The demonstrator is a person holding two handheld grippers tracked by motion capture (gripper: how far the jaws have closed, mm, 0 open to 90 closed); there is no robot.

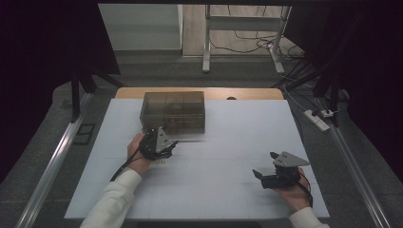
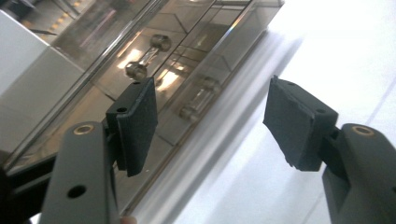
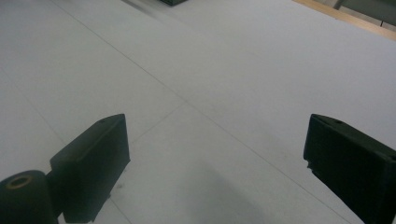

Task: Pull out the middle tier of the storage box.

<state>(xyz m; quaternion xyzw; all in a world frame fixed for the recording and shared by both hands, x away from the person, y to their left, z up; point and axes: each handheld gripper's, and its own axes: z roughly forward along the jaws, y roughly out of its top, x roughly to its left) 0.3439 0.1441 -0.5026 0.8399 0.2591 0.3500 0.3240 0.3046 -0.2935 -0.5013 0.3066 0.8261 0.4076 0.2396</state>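
Drawer box (image 2: pixel 154 79) just beyond open fingers (image 2: pixel 137 123)

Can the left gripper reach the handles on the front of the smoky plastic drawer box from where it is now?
Probably yes. The left gripper is open, right in front of the drawer box, and nothing lies between its pads and the clear handles. One handle sits almost between the jaws.

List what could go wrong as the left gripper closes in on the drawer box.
1. The left gripper is open and tilted against the box; its jaws may straddle no handle and slip on the smooth front.
2. A pull could drag the whole box, since the right gripper is far off, not bracing it.
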